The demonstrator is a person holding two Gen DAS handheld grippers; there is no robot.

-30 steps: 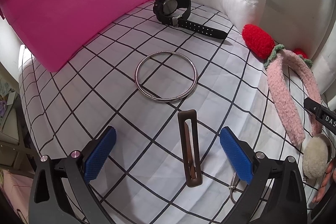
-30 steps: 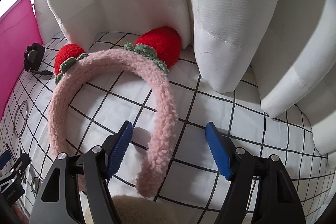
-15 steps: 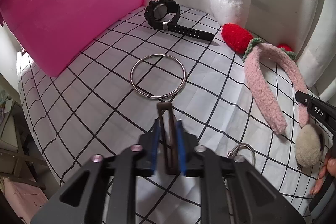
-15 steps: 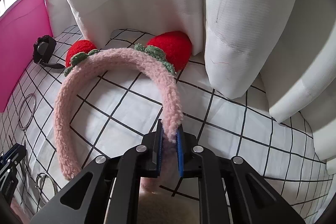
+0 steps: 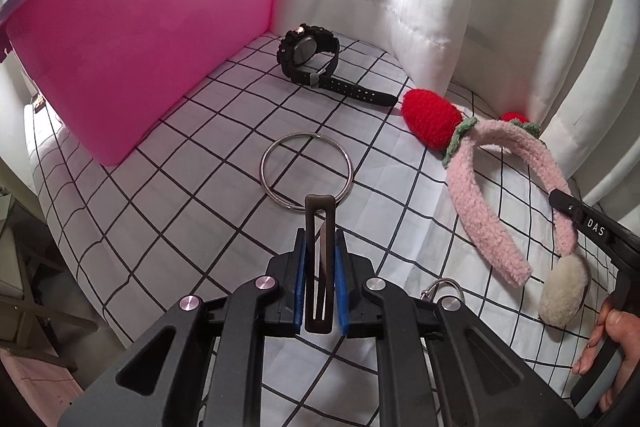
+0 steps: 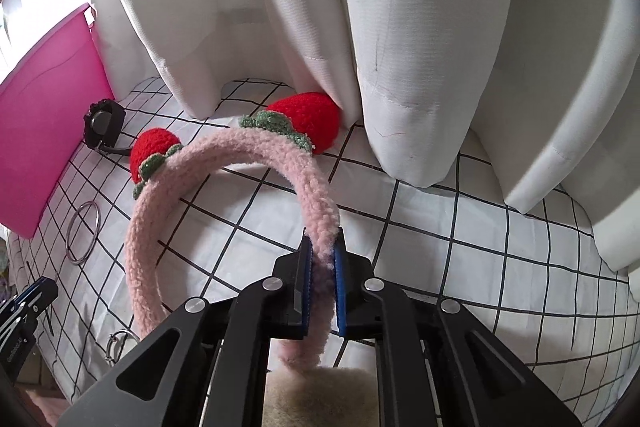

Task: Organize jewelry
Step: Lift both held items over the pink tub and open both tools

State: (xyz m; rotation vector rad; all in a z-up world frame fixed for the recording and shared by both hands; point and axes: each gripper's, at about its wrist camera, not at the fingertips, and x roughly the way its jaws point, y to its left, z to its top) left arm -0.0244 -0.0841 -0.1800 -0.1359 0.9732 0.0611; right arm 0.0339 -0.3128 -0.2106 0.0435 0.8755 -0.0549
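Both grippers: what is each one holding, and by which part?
Left gripper clamps the brown hair clip along its sides. Right gripper clamps the pink headband near one end.

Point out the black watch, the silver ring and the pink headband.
black watch (image 5: pixel 303 50): left wrist view, on the round dial.
silver ring (image 5: pixel 267 183): left wrist view, on the left side of the hoop.
pink headband (image 6: pixel 276 155): right wrist view, on the fuzzy top of the arch.
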